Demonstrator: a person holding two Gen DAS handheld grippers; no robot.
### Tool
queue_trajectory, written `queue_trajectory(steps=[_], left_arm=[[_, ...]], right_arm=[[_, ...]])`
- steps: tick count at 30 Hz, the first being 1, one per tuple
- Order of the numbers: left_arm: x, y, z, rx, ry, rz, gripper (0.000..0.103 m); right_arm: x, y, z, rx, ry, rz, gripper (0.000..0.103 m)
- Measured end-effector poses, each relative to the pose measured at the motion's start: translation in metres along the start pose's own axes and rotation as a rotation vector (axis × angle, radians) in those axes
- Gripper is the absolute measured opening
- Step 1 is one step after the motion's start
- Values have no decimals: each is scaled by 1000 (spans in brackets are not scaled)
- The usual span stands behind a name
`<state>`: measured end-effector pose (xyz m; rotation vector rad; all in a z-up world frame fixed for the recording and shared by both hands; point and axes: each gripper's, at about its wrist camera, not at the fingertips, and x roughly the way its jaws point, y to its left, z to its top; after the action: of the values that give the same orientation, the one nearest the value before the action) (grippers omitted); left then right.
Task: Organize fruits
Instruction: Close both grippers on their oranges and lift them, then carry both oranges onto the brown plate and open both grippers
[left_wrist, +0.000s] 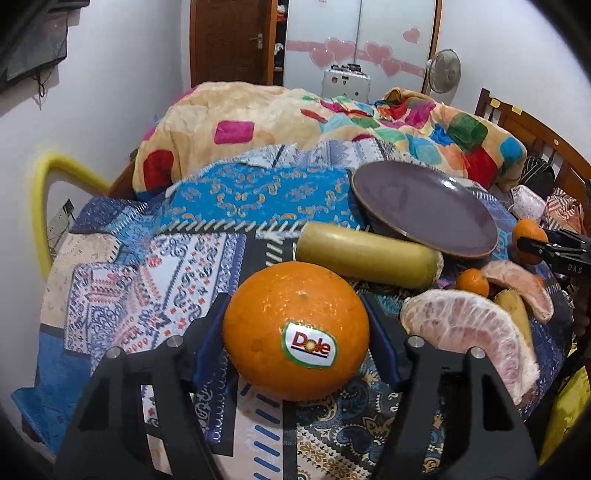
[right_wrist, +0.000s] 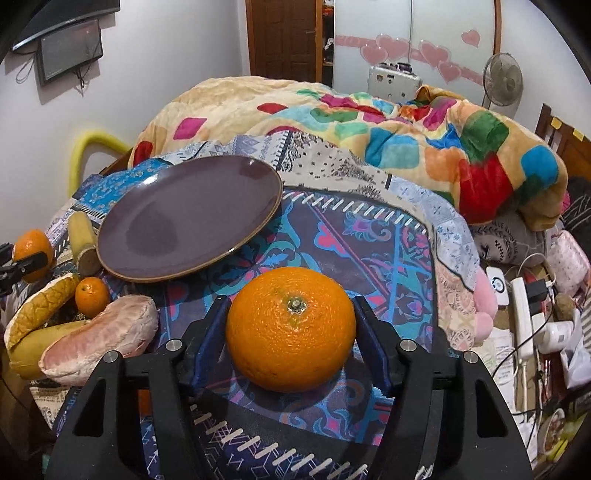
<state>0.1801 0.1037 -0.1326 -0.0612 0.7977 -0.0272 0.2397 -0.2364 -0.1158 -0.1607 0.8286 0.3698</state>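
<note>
Bedroom clutter surrounds me: a patterned blue bedspread is my work surface, with a patchwork blanket heaped at its far side, a brown door and a wardrobe with pink hearts beyond.

My left gripper has its blue pads against both sides of a stickered orange, which rests on the spread between them. Its sticker faces me and reads "Dole"; the navel end tilts up and away.

My right gripper brackets a second orange, the left pad touching it, the right pad just beside it; I cannot tell whether that one presses. Its green stem button points up and slightly toward me.

Just beyond the stickered orange, in the left wrist view, lies a yellow cut fruit piece, its long axis running left to right. Behind it a purple plate sits tilted, its near rim resting on that piece. To the right lie two peeled pomelo segments, curved, with a small tangerine between them and a banana tucked alongside.

At the far right edge of that view the other gripper's black fingers bear the letters "DAS".

From the right wrist view a standing fan stands at the far right, a wall screen hangs on the far left, and a white power strip with cables lies on the right.
</note>
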Motion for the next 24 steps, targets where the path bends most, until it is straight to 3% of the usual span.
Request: queue_trajectory(steps=[14, 24], left_arm=[[-29, -24, 47, 54, -107, -21, 69], [-23, -48, 86, 86, -155, -59, 69]], right_arm=[[-46, 13, 27, -32, -145, -2, 62], [-43, 27, 56, -55, -205, 18, 62]])
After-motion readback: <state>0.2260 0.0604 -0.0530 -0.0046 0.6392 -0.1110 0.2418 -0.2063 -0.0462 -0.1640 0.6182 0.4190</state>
